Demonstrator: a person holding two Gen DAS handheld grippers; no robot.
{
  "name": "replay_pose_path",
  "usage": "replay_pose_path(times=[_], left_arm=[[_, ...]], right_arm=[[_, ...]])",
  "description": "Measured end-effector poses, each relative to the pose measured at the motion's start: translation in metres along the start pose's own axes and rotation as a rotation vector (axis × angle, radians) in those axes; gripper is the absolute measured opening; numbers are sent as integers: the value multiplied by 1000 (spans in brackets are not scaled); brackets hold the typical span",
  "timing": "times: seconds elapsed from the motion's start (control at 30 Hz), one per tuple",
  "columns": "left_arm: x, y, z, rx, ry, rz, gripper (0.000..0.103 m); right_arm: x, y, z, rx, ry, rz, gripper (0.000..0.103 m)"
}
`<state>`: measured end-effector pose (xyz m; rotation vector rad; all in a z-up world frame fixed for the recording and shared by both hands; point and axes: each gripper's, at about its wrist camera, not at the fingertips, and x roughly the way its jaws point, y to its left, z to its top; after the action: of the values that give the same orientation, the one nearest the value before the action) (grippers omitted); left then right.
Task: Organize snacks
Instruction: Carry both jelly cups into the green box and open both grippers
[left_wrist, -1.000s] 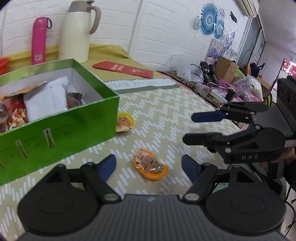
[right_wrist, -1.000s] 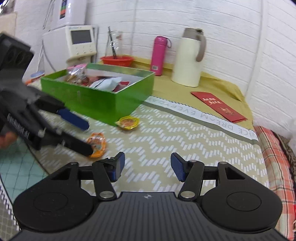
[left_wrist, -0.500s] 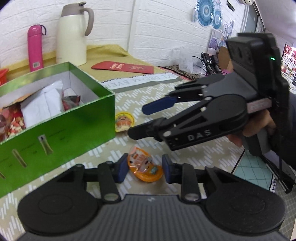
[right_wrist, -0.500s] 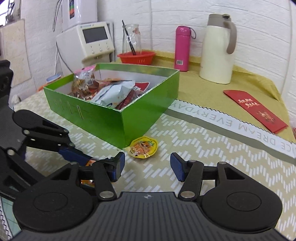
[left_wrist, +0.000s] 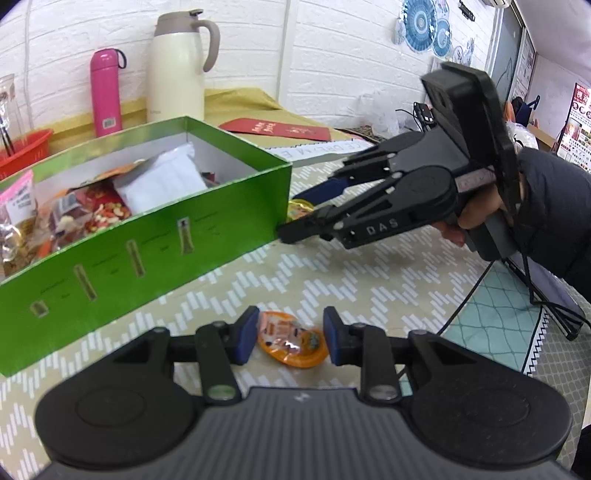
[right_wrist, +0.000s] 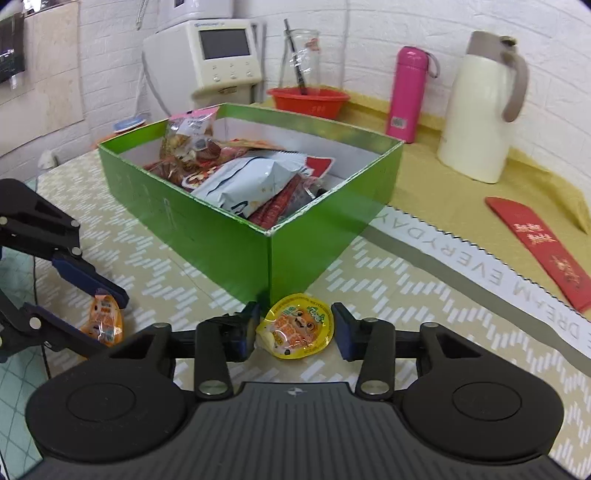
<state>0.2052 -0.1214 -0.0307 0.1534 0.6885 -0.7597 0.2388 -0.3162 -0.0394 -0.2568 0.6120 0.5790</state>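
Straddling a snack apiece, both tongs are lined up for a double pick! The left gripper (left_wrist: 290, 339) has its blue pads spread either side of the orange jelly cup (left_wrist: 291, 343), which lies flat on the patterned tablecloth (left_wrist: 369, 280) right between the tips, with a sliver of daylight showing at each pad. The right gripper (right_wrist: 293, 332) is likewise spread around the yellow jelly cup (right_wrist: 297, 326), which sits between its fingers just in front of the near corner of the green box (right_wrist: 317, 236). That box is already well stocked with packets. My read: the squeeze comes next. To do it well, close on the firm rim of each cup rather than the foil top, keep the tips low against the cloth so the shallow cup doesn't squirt out, and on the right, mind that left-hand finger nearly touching the box corner before lifting up and over the wall.
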Motion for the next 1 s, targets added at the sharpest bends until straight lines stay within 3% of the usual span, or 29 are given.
replay_pose_path(times=[0.2, 0.37, 0.5, 0.53, 0.6, 0.63, 0.77, 0.83, 1.0], left_arm=[[-2, -1, -6, -9, -3, -9, 27], [-10, -4, -16, -5, -7, -12, 23], [-14, -6, -15, 2, -61, 14, 23], [-14, -6, -14, -5, -71, 14, 25], [-10, -5, -9, -26, -73, 5, 46], [-7, -4, -7, -26, -71, 5, 46], [6, -4, -4, -15, -34, 10, 46], [8, -9, -6, 29, -23, 39, 24], [3, -18, -10, 95, -25, 72, 27]], right_arm=[[-17, 24, -9, -2, 23, -69, 66], [-40, 44, -12, 16, 2, -78, 66], [-55, 59, -11, 3, -19, -109, 66], [-57, 60, -11, 9, -22, -118, 66], [-60, 60, -11, 29, -28, -131, 66], [-62, 60, -12, 37, -29, -138, 66], [-65, 61, -16, 51, -32, -140, 66], [-65, 61, -18, 61, -33, -139, 66], [-64, 65, -18, 83, -39, -145, 66]])
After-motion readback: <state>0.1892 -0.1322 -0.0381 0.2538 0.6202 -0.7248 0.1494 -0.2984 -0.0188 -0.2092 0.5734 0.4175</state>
